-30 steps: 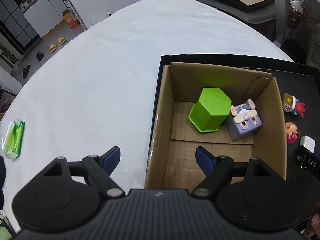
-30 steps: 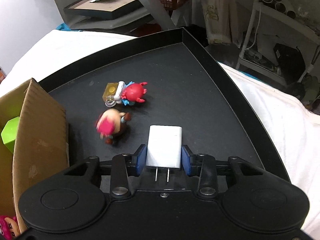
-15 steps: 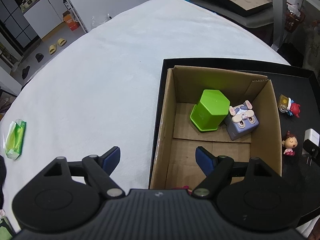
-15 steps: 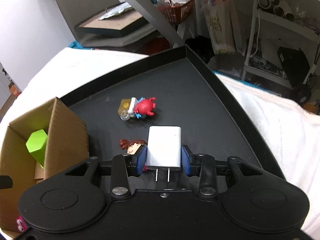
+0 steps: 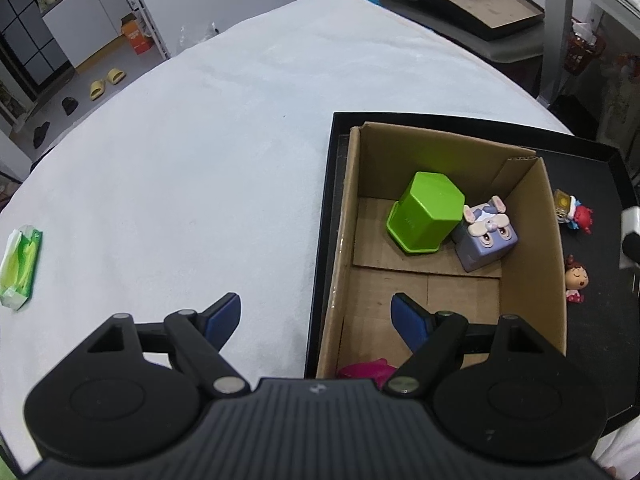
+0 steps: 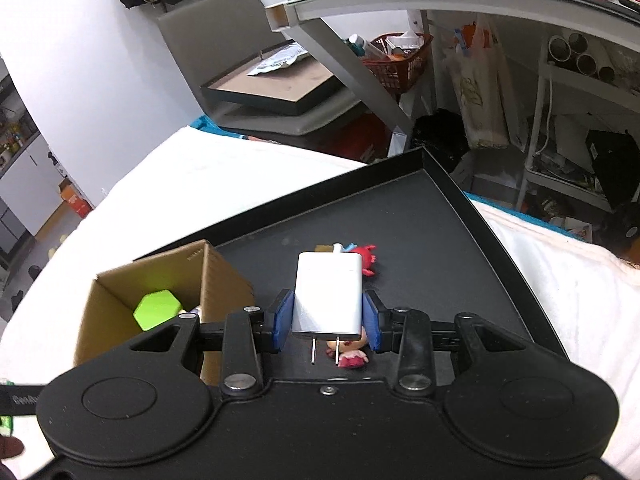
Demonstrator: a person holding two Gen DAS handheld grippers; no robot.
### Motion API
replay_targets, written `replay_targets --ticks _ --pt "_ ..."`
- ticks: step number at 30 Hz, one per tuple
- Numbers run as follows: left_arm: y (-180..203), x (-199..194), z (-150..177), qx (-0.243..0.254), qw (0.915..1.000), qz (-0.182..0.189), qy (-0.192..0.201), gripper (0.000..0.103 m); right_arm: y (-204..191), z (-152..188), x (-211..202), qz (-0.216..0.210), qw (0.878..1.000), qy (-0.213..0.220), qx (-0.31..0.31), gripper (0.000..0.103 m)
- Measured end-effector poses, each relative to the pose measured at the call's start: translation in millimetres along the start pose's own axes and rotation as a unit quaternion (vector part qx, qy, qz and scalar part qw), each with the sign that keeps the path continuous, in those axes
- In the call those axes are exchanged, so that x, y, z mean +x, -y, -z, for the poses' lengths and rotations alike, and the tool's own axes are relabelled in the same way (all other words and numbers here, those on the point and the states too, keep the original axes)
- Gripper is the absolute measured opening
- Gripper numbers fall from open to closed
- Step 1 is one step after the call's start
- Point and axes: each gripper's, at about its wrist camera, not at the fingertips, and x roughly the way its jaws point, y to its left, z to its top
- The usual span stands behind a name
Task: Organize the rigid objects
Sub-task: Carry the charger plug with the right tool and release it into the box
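My right gripper [image 6: 327, 322] is shut on a white plug charger [image 6: 328, 292] and holds it above the black tray [image 6: 460, 240], right of the cardboard box [image 6: 224, 276]. The box [image 5: 344, 216] holds a green hexagonal container [image 5: 424, 210], a purple bunny cube [image 5: 486, 238] and a pink item [image 5: 366, 370] at its near end. A red crab toy [image 5: 578, 216] and a small doll [image 5: 576, 280] lie on the tray right of the box. My left gripper [image 5: 316, 318] is open and empty over the box's near left wall.
The tray rim [image 5: 320, 240] sits on a white cloth-covered table [image 5: 180, 160]. A green packet [image 5: 18, 268] lies at the table's left edge. Beyond the table are shelves, a red basket [image 6: 400, 60] and a framed board [image 6: 276, 88].
My right gripper has lifted the charger higher above the tray and tilted up; the box and toys look farther below. My left gripper stays open and has risen a little.
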Motion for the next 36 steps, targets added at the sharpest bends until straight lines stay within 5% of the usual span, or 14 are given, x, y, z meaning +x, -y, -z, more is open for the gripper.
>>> replay_targets --ticks 20,26,31,36 --pt "-29.2 15.0 5.6 -0.02 0.9962 0.085 -0.005 0.08 -78.0 -6.8 -19.7 -0.046 0.997 0.015 -0.052 0.036" --pt "-37.1 18.9 7.4 -0.031 0.9916 0.125 -0.014 0.058 -110.7 0.4 -10.4 -0.069 0.993 -0.008 -0.096 0.037" --pt "-40.5 30.0 9.5 -0.038 0.9878 0.147 -0.035 0.021 -129.9 7.9 2.3 -0.084 0.99 -0.036 -0.112 0.037" --pt "-42.9 34.8 9.5 -0.038 0.986 0.158 -0.037 0.014 -139.2 13.9 14.5 -0.107 0.987 -0.069 -0.102 0.037"
